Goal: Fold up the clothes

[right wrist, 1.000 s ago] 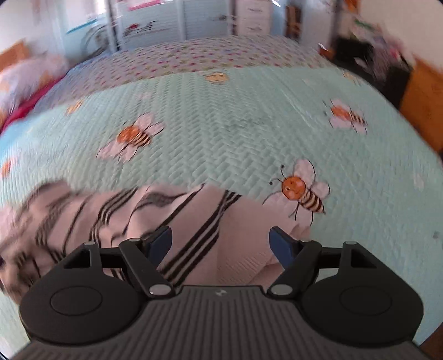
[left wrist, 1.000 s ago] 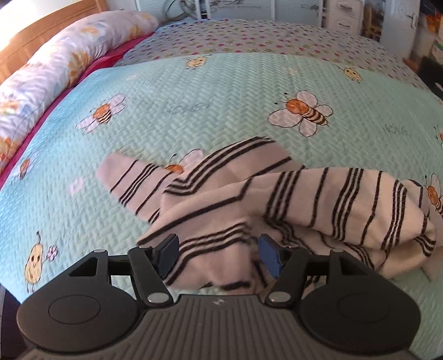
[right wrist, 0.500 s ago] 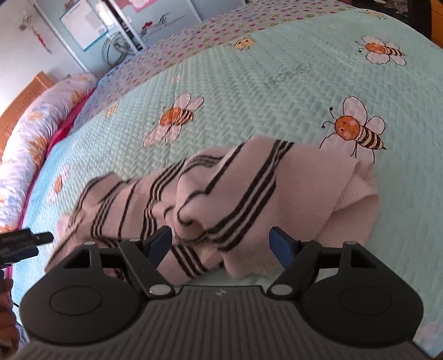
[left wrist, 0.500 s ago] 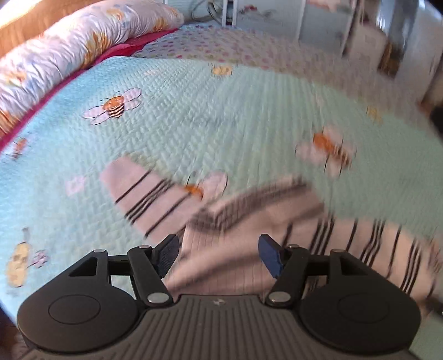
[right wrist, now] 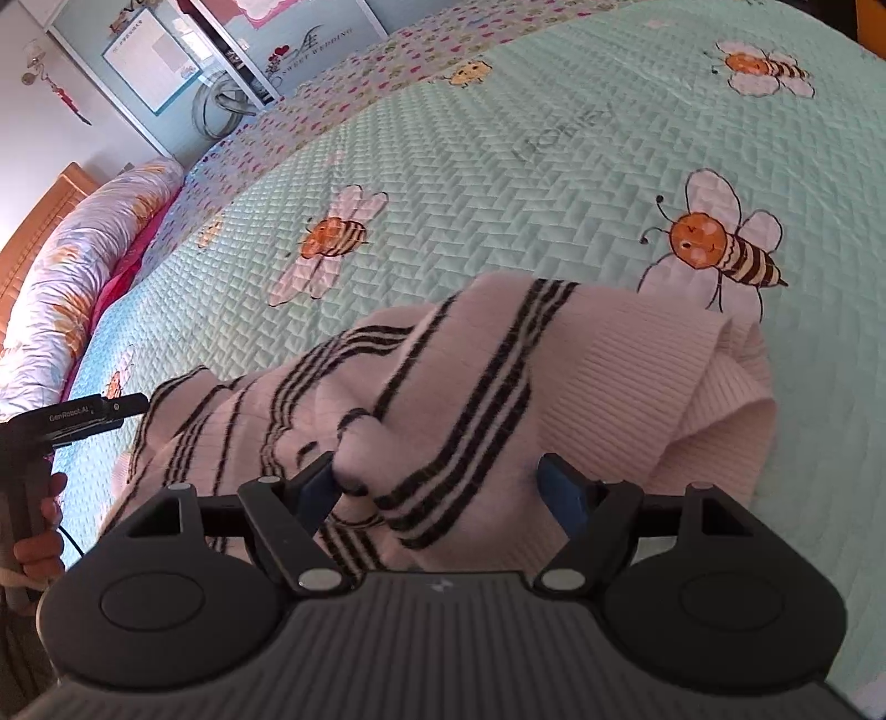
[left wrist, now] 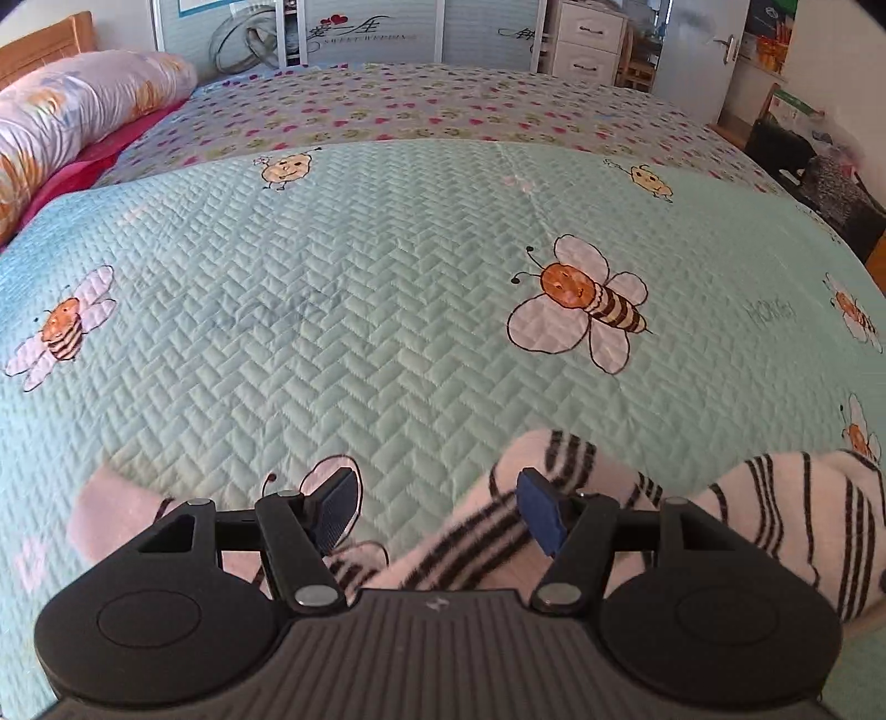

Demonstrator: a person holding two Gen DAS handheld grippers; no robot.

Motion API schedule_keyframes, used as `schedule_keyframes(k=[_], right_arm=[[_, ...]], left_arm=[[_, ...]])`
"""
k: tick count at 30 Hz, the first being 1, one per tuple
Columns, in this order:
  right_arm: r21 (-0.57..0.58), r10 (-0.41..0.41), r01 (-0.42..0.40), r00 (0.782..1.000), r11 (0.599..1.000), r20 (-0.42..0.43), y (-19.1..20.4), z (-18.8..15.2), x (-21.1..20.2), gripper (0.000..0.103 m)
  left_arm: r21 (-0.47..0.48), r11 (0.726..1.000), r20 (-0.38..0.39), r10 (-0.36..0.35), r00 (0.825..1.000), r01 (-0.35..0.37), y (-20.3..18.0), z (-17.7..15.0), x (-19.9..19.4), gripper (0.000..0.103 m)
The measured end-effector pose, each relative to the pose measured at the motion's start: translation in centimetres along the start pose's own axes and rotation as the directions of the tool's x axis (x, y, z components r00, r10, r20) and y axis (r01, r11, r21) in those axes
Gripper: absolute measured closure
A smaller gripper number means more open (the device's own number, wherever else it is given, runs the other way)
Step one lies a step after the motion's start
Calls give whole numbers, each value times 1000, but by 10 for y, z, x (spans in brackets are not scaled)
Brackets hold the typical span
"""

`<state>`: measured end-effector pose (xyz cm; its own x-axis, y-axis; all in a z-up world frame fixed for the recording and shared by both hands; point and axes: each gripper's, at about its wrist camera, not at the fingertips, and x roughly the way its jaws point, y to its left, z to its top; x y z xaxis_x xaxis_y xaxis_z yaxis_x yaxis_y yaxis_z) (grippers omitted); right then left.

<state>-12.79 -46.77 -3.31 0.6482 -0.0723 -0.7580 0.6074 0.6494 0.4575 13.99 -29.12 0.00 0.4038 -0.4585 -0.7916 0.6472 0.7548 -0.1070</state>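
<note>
A pale pink sweater with black stripes (right wrist: 498,387) lies crumpled on the mint bee-print quilt (right wrist: 526,183). My right gripper (right wrist: 443,493) hangs open just above its near folds, fabric bulging up between the blue pads. In the left wrist view the same sweater (left wrist: 764,526) shows only at the bottom edge, mostly to the right, with a plain pink end (left wrist: 111,504) at the lower left. My left gripper (left wrist: 437,509) is open over bare quilt at the sweater's far edge, its right pad (left wrist: 540,518) over striped cloth. The left gripper's body (right wrist: 72,421) appears at the right wrist view's left edge, held by a hand (right wrist: 41,520).
A long floral bolster (left wrist: 83,111) and wooden headboard (left wrist: 44,39) run along the bed's left side. A heart-print sheet (left wrist: 415,111) covers the far part of the bed. Cabinets and drawers (left wrist: 587,39) stand behind, with clutter (left wrist: 830,183) at the far right.
My left gripper has pulled back and tilted up, so the sweater dropped to the bottom of its view. My right gripper swung left and over the sweater, which now fills its lower view.
</note>
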Motion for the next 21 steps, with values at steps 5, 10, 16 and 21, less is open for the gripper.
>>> schedule_keyframes(k=[5, 10, 16, 21], right_arm=[[19, -3, 3, 1000, 1000, -13, -7, 0, 7, 25], [24, -14, 14, 1000, 1000, -12, -12, 1, 9, 25], [30, -13, 13, 1000, 999, 11, -15, -1, -2, 25], [34, -13, 13, 1000, 999, 7, -17, -8, -6, 25]], left_arm=[[-36, 992, -58, -121, 991, 119, 6, -2, 21, 37], [0, 987, -100, -159, 982, 160, -11, -18, 29, 65], [-110, 972, -21, -209, 978, 206, 3, -19, 8, 50], [-154, 940, 29, -305, 952, 306, 5, -14, -7, 44]])
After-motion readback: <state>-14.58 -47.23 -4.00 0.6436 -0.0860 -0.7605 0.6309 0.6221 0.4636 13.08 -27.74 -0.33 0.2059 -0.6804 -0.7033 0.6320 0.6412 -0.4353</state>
